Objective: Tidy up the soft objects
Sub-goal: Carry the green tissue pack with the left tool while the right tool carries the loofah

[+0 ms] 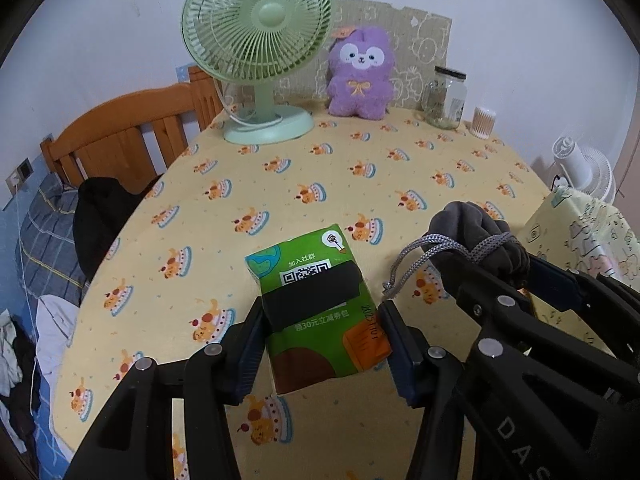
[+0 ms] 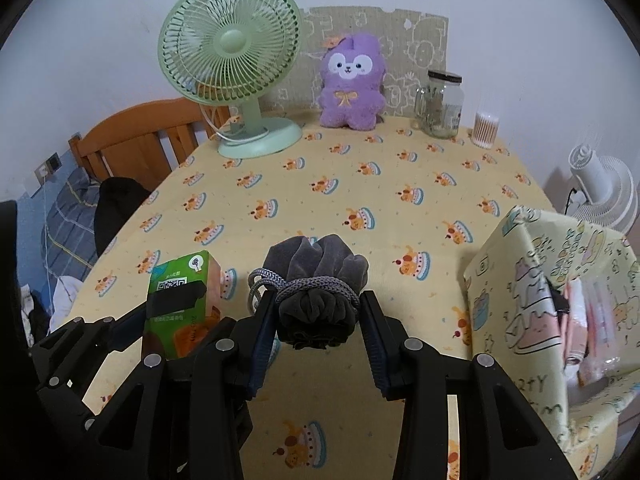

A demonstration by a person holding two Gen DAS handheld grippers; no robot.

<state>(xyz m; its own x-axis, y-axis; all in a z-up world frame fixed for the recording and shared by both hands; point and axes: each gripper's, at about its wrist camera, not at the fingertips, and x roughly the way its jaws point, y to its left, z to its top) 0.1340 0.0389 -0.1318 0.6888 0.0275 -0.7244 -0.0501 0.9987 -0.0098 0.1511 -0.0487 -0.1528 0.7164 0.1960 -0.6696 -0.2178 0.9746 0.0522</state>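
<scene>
My left gripper (image 1: 320, 340) is shut on a green tissue pack (image 1: 316, 312) with a black band, held above the yellow tablecloth (image 1: 320, 184). It also shows at the left of the right wrist view (image 2: 182, 300). My right gripper (image 2: 318, 324) is shut on a grey velvet drawstring pouch (image 2: 316, 284), tied with a grey cord. The pouch also shows in the left wrist view (image 1: 476, 236). A purple plush toy (image 1: 360, 76) sits upright at the table's back edge. A patterned fabric storage box (image 2: 556, 280) stands at the right.
A green desk fan (image 1: 260, 40) stands at the back left. A glass jar (image 1: 444, 98) and a cotton swab holder (image 1: 484, 122) stand at the back right. A wooden bed frame (image 1: 128, 132) and bedding lie left of the table. A white fan (image 2: 600, 188) stands right.
</scene>
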